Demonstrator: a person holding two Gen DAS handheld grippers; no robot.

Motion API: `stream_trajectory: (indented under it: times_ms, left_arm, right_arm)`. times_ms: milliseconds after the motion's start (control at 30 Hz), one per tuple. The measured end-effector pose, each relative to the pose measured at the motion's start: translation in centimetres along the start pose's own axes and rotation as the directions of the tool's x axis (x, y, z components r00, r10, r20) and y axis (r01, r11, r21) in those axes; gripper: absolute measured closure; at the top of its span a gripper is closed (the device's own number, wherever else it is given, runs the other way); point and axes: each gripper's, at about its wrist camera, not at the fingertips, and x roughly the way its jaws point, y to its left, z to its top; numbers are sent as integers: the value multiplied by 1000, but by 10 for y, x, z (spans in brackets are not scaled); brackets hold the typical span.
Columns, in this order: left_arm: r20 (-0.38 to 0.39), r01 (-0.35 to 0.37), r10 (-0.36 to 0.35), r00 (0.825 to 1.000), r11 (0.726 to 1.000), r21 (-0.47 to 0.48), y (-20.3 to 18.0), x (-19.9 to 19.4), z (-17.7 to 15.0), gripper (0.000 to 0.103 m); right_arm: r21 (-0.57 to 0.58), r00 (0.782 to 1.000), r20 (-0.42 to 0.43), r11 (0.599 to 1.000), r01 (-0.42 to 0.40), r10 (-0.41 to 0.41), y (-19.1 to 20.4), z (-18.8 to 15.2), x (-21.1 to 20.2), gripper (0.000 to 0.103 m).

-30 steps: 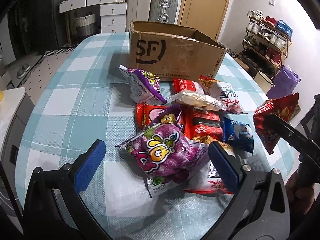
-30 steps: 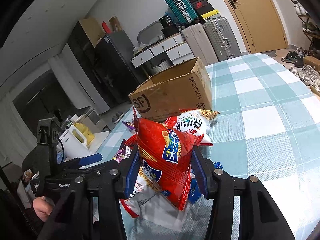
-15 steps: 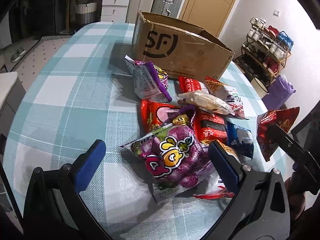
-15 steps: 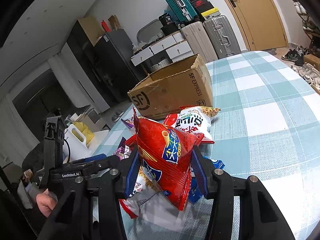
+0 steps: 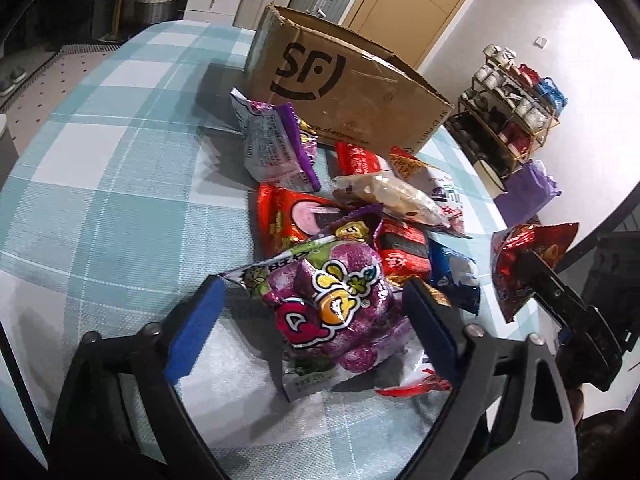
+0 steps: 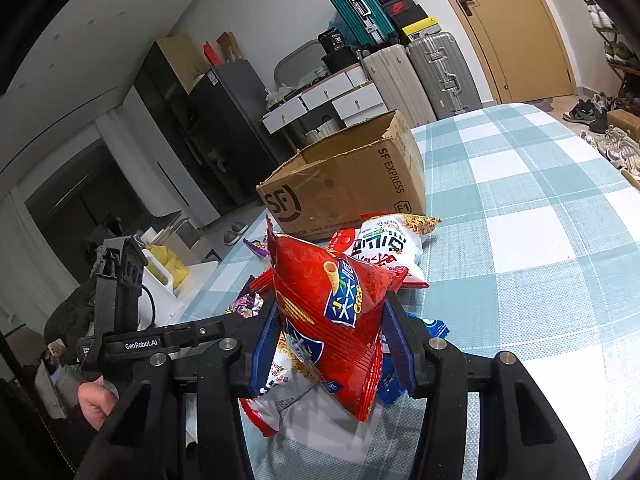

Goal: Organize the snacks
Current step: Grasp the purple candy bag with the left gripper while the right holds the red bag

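Broadly, progress: early. Nearly all the snacks lie loose outside the box, and nothing can be seen inside it from either view.

Tabletop (image 5: 100, 168): covered in a blue-and-white check cloth, it carries the box at the far side and the snack heap in front of it.

Cardboard box (image 5: 340, 92): open-topped, standing at the far edge of the heap. I judge it to be where the snacks belong; its inside is hidden from both cameras.

Snack pile (image 5: 360, 208): a cluster of packets between the box and the near edge, overlapping one another. A purple-and-silver bag (image 5: 272, 144) leans just in front of the box; red, white and blue packets lie behind and to the right of the nearest bag. All are left to sort.

Red chip bag (image 6: 332, 320): lifted upright above the pile at the right, clamped between the pads of the right gripper (image 6: 330, 344), which is clenched on it. It has not reached the box.

Purple candy bag (image 5: 332, 304): the nearest packet, resting on the tabletop and on other packets.

Left gripper (image 5: 312, 320): straddling the purple candy bag. Its jaws have just been closing, with the bag between them; the right pad looks to be at the bag's edge, the left pad clear of it, so no grip yet.
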Motion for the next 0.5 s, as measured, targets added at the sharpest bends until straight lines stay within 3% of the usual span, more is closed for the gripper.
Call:
stream_trajectory:
  times_ms: [133,333,367,500]
  left_arm:
    - [-21,51,-51,998,999,-4,0,4,-1,28]
    - [-28,68,-67,997,997,26,-7,5,-5,39]
    - [-33,78,-77,996,996,32,-8,5,-6,53]
    - [-31,82,-81,996,995,59,-12,6,-8,54]
  right_arm:
    - [3,1000,1,1000,0,0,0,0,-1,53]
    - [5,1000,4,1000,-3,3,-1,0,-1,53]
    - [5,1000,5,1000,-1,1,0,0,-1,53]
    - [6,1000,5,1000,-2,2,-1,-1,-1,53]
